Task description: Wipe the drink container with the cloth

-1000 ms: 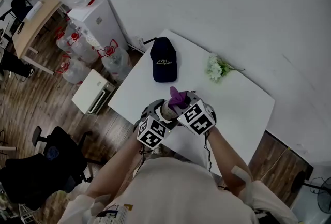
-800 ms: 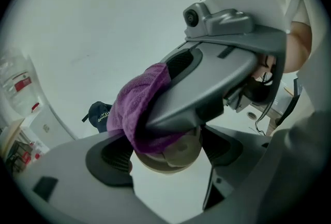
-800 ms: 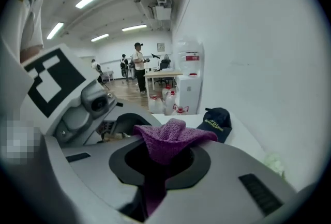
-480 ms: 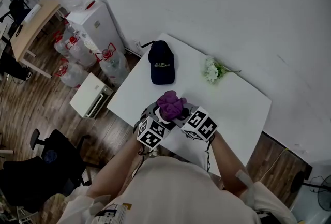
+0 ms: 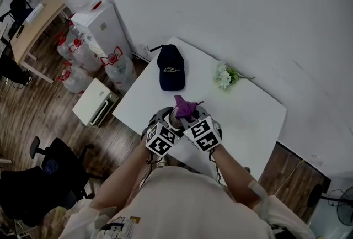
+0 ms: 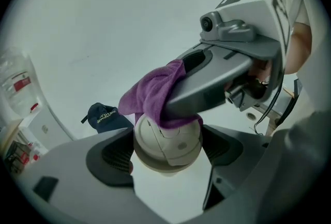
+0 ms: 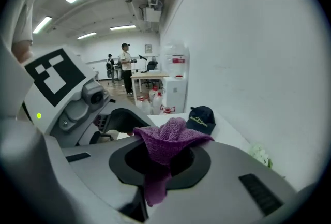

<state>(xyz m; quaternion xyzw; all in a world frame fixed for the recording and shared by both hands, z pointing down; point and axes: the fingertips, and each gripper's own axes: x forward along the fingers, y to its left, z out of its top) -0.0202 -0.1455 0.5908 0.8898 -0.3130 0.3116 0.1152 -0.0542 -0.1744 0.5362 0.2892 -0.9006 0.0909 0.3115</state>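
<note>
A cream drink cup with a lid (image 6: 168,141) sits clamped between the two dark pads of my left gripper (image 6: 164,151), held above the near part of the white table (image 5: 242,116). My right gripper (image 7: 164,158) is shut on a purple cloth (image 7: 169,141), and in the left gripper view that cloth (image 6: 152,96) lies pressed on the top of the lid. In the head view both grippers meet near the table's front edge, the left gripper (image 5: 164,134) beside the right gripper (image 5: 199,130), with the cloth (image 5: 186,106) bunched over the cup between them.
A navy cap (image 5: 170,67) lies at the table's far left and a bunch of white flowers (image 5: 224,75) at the far edge by the wall. Left of the table stand a water dispenser (image 5: 102,22), spare water jugs (image 5: 83,56) and a small white cabinet (image 5: 98,101).
The cloth, spread wide over the cup half a second ago, is now drawn into a narrower bunch. The right gripper has shifted slightly left toward the left gripper.
</note>
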